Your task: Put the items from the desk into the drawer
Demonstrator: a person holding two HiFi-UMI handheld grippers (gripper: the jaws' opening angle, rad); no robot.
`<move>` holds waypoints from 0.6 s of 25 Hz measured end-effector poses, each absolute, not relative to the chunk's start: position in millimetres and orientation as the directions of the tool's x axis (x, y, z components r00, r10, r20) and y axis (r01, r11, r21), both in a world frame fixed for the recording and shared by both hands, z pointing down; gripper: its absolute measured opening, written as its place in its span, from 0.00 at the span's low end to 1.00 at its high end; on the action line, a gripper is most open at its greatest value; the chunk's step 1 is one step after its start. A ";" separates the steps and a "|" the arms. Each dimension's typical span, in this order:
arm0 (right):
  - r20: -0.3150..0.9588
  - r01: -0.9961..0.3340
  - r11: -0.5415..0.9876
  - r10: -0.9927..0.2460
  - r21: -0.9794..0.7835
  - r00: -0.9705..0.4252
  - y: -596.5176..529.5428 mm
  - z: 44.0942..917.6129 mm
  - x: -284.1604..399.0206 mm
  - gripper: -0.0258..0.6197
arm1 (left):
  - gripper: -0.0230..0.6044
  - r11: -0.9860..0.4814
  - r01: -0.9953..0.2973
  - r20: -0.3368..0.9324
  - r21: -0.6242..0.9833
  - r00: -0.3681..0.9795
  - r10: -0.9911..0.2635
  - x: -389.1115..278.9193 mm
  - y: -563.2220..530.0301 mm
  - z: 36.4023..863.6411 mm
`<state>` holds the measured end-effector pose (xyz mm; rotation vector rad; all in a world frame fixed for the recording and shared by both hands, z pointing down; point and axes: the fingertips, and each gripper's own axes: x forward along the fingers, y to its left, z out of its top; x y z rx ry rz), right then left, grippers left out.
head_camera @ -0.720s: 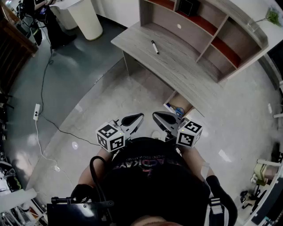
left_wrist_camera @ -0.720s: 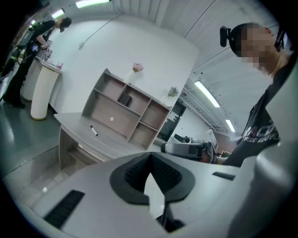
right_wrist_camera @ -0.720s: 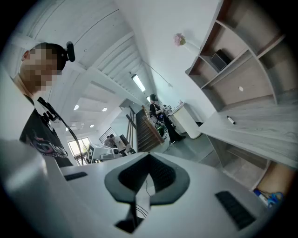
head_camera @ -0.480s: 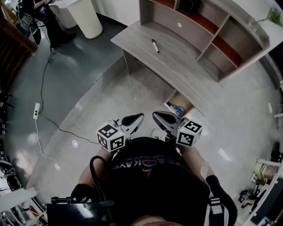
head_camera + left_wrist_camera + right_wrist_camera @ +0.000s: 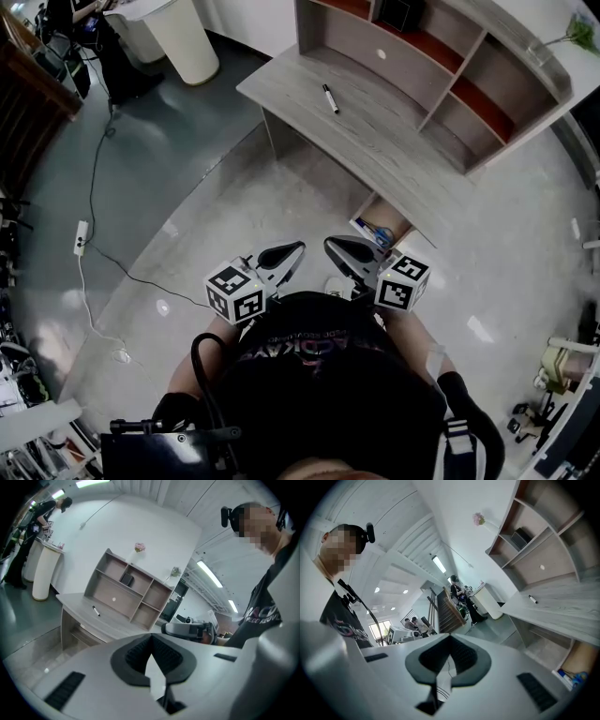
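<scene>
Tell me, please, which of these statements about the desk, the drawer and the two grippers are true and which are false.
1. A marker pen lies on the desk. True.
2. The drawer under the desk is shut. False: it stands open, with a blue item inside.
3. The right gripper holds the marker pen. False: its jaws are together on nothing, and the pen is far off on the desk.
4. The left gripper has its jaws together with nothing between them. True.
5. Both grippers are held close in front of the person's chest. True.
</scene>
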<state>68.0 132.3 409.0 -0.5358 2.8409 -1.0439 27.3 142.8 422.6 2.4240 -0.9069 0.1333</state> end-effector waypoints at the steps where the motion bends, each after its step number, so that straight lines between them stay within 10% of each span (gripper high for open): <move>1: 0.056 -0.299 0.707 -0.346 -0.640 -0.937 132.4 409.0 67.8 0.06 | 0.05 -0.625 -0.635 0.273 0.453 0.767 -0.581 26.5 143.2 422.6; 15: 0.104 -0.330 0.692 -0.347 -0.642 -0.932 138.0 418.0 40.8 0.06 | 0.05 -0.614 -0.649 0.293 0.449 0.756 -0.585 -1.9 159.9 429.9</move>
